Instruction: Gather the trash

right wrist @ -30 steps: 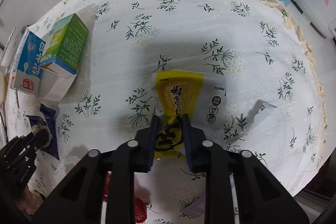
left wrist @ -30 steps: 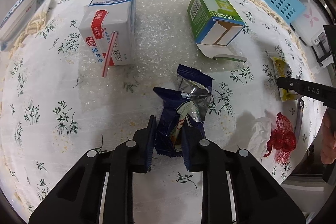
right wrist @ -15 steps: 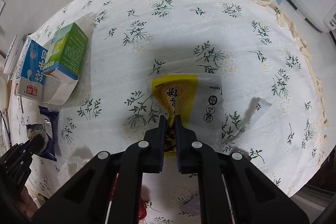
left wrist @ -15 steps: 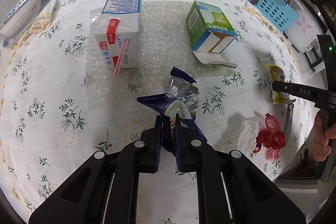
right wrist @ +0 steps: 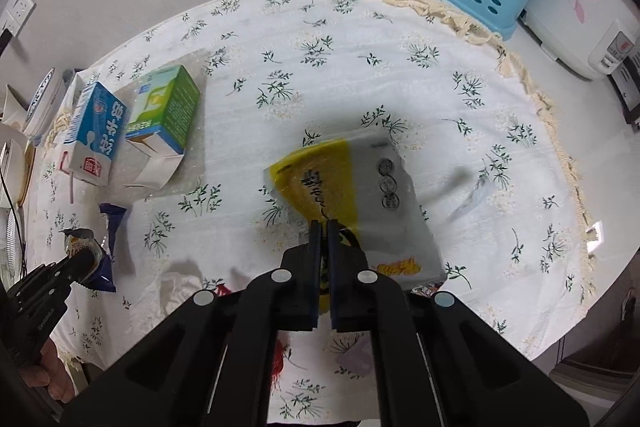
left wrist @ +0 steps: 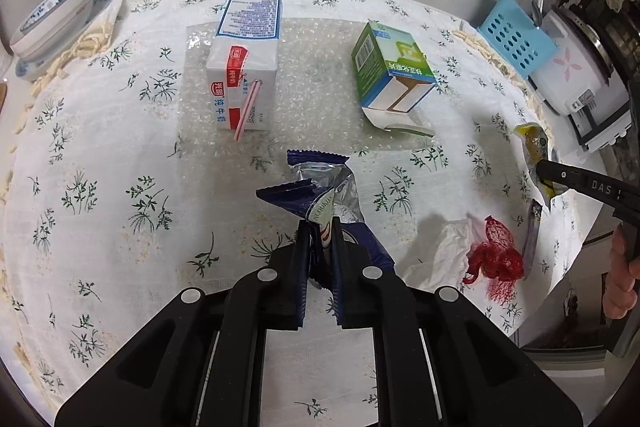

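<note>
Both jaws have closed since a second ago. Your left hand-held gripper now pinches the blue wrapper; your right hand-held gripper pinches the yellow packet. Both items have lifted off the surface, ready for disposal.

Both handheld grippers point steeply down at the table. The left gripper has its jaws pinched together on a blue wrapper, its black fingers nearly parallel. The right gripper is likewise clamped, on a yellow and clear packet lifted at the near edge. At the far right of the left wrist view, a person's hand wraps the right gripper's handle; another hand shows at the lower left of the right wrist view.
</note>
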Demonstrator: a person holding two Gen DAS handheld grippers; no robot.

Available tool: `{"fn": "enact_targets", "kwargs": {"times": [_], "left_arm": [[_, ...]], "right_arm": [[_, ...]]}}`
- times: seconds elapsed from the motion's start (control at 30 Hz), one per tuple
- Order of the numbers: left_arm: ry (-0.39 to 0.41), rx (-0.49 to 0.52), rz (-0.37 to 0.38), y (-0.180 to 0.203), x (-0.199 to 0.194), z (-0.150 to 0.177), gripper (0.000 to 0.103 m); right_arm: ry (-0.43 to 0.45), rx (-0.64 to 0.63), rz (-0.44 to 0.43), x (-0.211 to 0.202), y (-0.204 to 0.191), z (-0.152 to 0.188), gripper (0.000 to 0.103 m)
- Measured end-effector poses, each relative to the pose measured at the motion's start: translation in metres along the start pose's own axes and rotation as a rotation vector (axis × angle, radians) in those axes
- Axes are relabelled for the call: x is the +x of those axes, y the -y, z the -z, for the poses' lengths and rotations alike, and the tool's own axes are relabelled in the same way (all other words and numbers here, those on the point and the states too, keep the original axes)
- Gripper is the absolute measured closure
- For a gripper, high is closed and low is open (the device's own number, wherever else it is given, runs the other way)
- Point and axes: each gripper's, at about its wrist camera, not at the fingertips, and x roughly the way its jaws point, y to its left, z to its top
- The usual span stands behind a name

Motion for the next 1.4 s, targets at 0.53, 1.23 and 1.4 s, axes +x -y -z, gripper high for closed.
{"fn": "enact_targets", "kwargs": {"times": [0.53,1.23,1.4], "left_arm": [[0.037,-0.013,0.001,0.003,-0.027,0.014,0.094],[0.116,-0.007,0.001,0.023,-0.085,0.041,0.095],[0.133,-0.013,0.002,0.026,-0.099,0.051,0.095]], "right_arm": [[0.041,-0.012,-0.053,-0.031,-0.004,0.013,0.101],[0.149,-0.092,-0.14,-0.096,-0.034,0.06,0.101],[0.162,-0.109,-0.163,-0.109,-0.041,0.074,0.101]]}}
